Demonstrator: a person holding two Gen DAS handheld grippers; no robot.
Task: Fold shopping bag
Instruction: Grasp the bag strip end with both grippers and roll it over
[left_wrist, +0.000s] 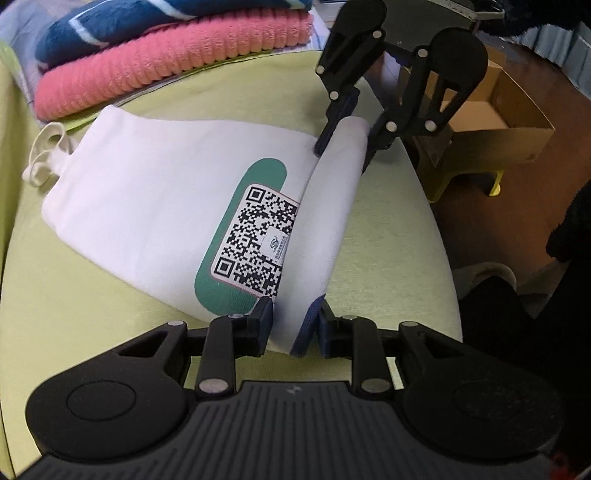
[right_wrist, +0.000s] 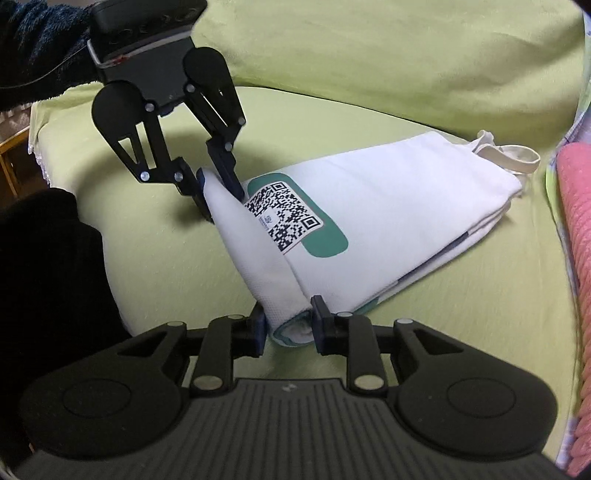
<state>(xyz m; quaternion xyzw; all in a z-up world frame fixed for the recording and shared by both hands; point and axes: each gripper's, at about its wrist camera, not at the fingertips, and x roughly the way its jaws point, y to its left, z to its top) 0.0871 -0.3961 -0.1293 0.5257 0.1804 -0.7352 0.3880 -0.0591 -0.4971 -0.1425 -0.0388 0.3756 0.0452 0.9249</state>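
- While I lift its rolled edge, the white shopping bag (left_wrist: 155, 192) lies on a yellow-green cushion (left_wrist: 74, 314), long axis running from that fold to the handles (left_wrist: 42, 155) at the far end.
- Beside it, a cardboard box (left_wrist: 509, 122) sits on the brown floor; I cannot tell its contents.
- Folded pink and blue towels (left_wrist: 147, 62) are stacked just beyond the handles.
- My left hand-held gripper (left_wrist: 291, 328) is clamped on one end of the fold, my right hand-held gripper (right_wrist: 288, 325) on the other.
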